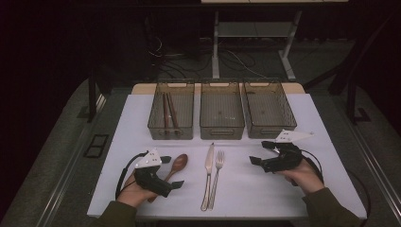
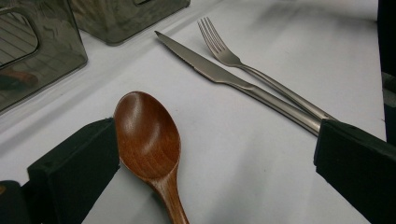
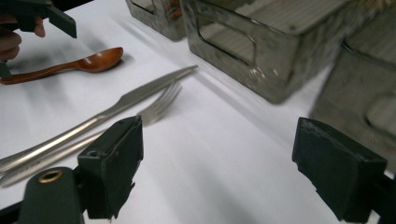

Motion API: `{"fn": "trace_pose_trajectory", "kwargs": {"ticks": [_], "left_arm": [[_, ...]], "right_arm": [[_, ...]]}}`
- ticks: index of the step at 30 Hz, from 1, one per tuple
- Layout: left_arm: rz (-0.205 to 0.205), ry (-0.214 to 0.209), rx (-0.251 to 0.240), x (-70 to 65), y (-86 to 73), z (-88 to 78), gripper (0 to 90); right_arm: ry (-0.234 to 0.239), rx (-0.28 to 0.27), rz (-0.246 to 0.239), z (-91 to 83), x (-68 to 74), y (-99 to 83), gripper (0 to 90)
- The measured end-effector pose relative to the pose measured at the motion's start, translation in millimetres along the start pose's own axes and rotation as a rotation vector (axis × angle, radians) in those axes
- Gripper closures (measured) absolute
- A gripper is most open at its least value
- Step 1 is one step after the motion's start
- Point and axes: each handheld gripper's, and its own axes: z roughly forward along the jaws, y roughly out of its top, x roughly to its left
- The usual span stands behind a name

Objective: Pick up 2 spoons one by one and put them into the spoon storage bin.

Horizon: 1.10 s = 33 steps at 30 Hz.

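Note:
A wooden spoon (image 1: 179, 163) lies on the white table (image 1: 265, 189) at the front left, its handle running under my left hand. My left gripper (image 1: 171, 171) is open around the spoon's handle. In the left gripper view the spoon's bowl (image 2: 147, 135) rests against the left one of my wide-apart jaws, with my left gripper (image 2: 215, 140) open. A steel knife (image 1: 208, 168) and fork (image 1: 217, 170) lie side by side at the front middle. My right gripper (image 1: 260, 152) hovers open to their right, empty (image 3: 222, 140).
Three dark see-through bins stand in a row at the back: the left bin (image 1: 171, 111) holds brown sticks, while the middle bin (image 1: 222, 111) and right bin (image 1: 268, 109) look empty. Bare table lies between the cutlery and the bins.

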Motion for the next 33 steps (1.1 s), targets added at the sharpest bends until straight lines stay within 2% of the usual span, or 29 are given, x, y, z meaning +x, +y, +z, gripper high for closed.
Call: {"fn": "trace_pose_trajectory", "kwargs": {"ticks": [8, 11, 16, 19, 24, 28, 30, 33], "left_arm": [[0.004, 0.003, 0.005, -1.2, -0.2, -0.7, 0.0], [0.006, 0.007, 0.008, -1.0, -0.2, -1.2, 0.0], [0.007, 0.006, 0.007, -1.2, -0.1, -1.3, 0.0], [0.007, 0.006, 0.008, -1.2, -0.1, -1.2, 0.0], [0.007, 0.006, 0.006, -1.4, -0.2, -1.1, 0.0], [0.008, 0.006, 0.006, -1.2, -0.1, -1.2, 0.0], [0.008, 0.005, 0.006, -1.3, -0.2, -1.1, 0.0], [0.008, 0.005, 0.008, -1.5, 0.0, -1.4, 0.0]], "right_arm": [[-0.023, 0.027, 0.024, -20.8, -10.7, -13.5, 16.0], [-0.054, 0.036, 0.015, -27.9, -16.4, -18.3, 13.4], [-0.103, 0.033, 0.041, -43.3, -31.3, -25.8, 13.4], [-0.149, 0.039, 0.049, -52.0, -41.0, -30.0, 13.9], [-0.225, 0.040, 0.095, -63.9, -57.9, -34.8, 14.7], [-0.252, 0.050, 0.134, -68.6, -67.8, -39.7, 16.2], [-0.264, 0.061, 0.147, -69.3, -71.2, -42.1, 21.6], [-0.272, 0.083, 0.166, -69.3, -74.1, -44.6, 23.4]]}}
